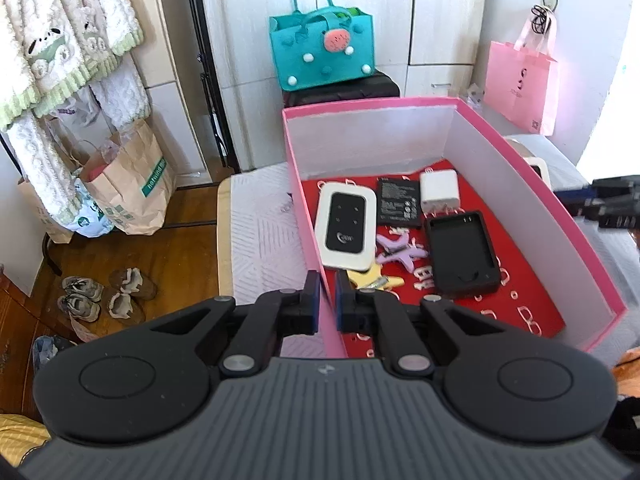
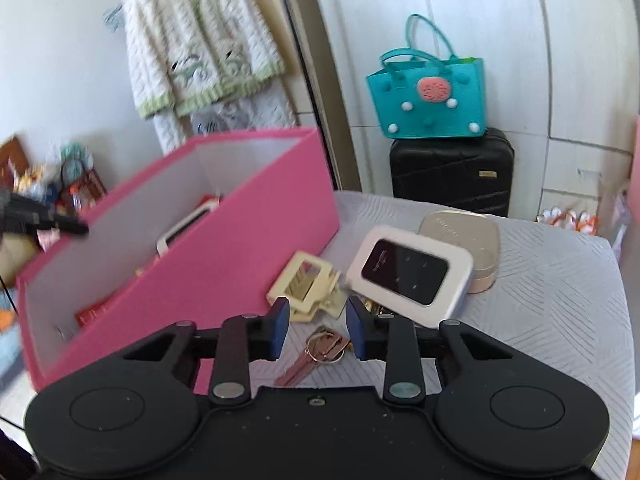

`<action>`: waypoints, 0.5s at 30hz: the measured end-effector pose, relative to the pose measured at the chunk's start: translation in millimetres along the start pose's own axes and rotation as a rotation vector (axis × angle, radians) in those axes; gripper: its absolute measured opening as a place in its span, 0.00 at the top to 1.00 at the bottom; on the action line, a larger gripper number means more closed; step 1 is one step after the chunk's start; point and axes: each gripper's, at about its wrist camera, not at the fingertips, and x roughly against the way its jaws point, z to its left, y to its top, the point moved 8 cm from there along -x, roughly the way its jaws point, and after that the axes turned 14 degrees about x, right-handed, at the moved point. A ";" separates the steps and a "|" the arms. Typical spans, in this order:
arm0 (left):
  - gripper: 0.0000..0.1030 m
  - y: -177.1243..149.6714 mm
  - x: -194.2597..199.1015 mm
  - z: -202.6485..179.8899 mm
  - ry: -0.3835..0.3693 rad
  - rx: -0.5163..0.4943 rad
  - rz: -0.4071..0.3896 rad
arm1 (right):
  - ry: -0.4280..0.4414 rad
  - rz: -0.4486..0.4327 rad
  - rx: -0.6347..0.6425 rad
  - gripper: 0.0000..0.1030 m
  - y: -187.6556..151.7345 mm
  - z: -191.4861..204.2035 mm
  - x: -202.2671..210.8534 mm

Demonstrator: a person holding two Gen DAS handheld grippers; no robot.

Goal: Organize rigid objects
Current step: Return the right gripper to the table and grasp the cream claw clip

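Left hand-held gripper (image 1: 327, 300): clenched on the near wall of the pink box (image 1: 560, 216), which is steadied on the bed (image 2: 552, 280).
Right hand-held gripper (image 2: 317, 326): jaws apart, nothing grasped; keys (image 2: 316, 354) are seen between the fingers.
Box contents: white router (image 1: 346, 226), black charger cradle (image 1: 462, 252), battery (image 1: 399, 202).
Advice: keys should be centred between the pads before closure; cream clip (image 2: 306, 286) to be avoided.

I am in a home bedroom: a quilted mattress (image 2: 540, 280) lies under my claws, knitted cardigans (image 1: 60, 40) hang at far left, worn shoes (image 1: 100, 296) sit on the wooden floor (image 1: 180, 256), and a suitcase (image 2: 452, 172) stands against white wardrobe doors (image 2: 520, 40).
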 end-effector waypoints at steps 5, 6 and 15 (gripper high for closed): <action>0.94 2.2 -1.4 -1.8 0.018 -0.005 0.000 | -0.039 0.036 0.139 0.64 -4.6 8.2 -21.4; 0.94 2.0 -1.1 -2.1 0.021 -0.008 -0.001 | -0.044 0.043 0.158 0.64 -4.1 8.8 -24.0; 0.94 4.9 -1.7 1.8 0.002 0.014 0.024 | -0.059 0.045 0.247 0.59 0.2 12.3 -51.8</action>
